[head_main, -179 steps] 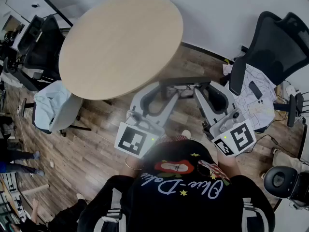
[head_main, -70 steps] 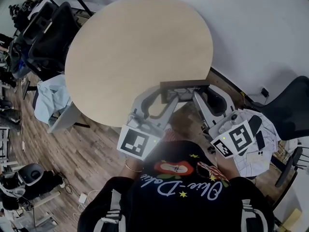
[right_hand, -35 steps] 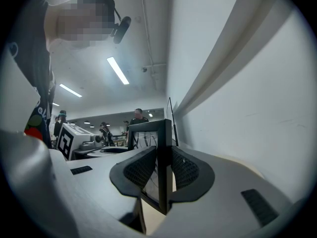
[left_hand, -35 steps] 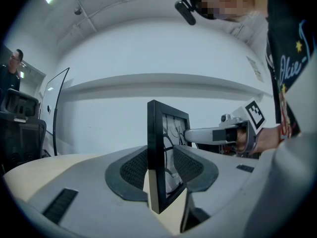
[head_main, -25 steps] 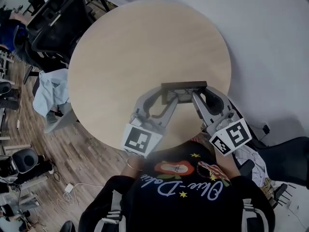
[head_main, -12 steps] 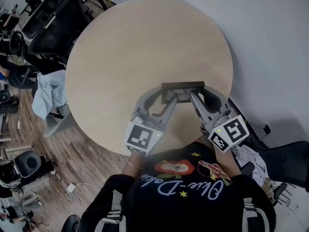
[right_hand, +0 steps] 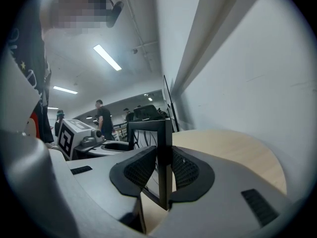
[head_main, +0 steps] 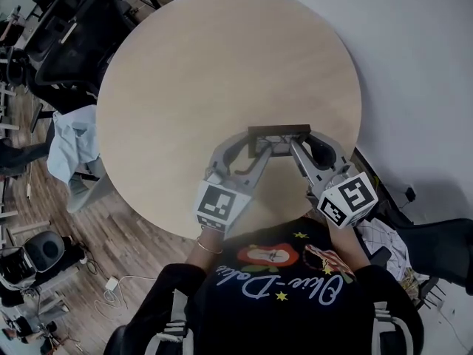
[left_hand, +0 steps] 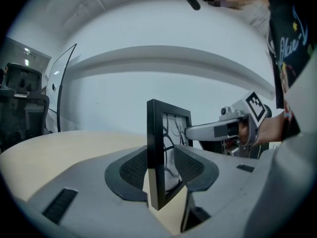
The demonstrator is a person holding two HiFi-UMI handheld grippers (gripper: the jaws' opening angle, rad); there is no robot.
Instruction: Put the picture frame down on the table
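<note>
A dark picture frame (head_main: 278,134) stands upright, held over the near right part of the round light-wood table (head_main: 222,72). My left gripper (head_main: 257,151) is shut on its left end, the black frame edge (left_hand: 156,152) pinched between the pads. My right gripper (head_main: 295,148) is shut on the right end, the frame edge (right_hand: 164,157) clamped between its pads. A line drawing shows behind the glass in both gripper views. Whether the frame's bottom touches the table is hidden.
A white wall (head_main: 414,65) runs past the table's right side. Black office chairs (head_main: 66,28) stand at the far left, a cloth-draped chair (head_main: 70,143) at the left edge. Another chair (head_main: 436,250) and papers sit right of the person. People (right_hand: 104,118) stand in the distance.
Since seven seconds ago the person carried the frame from above the floor to over the table. In the last second both grippers with the frame barely shifted.
</note>
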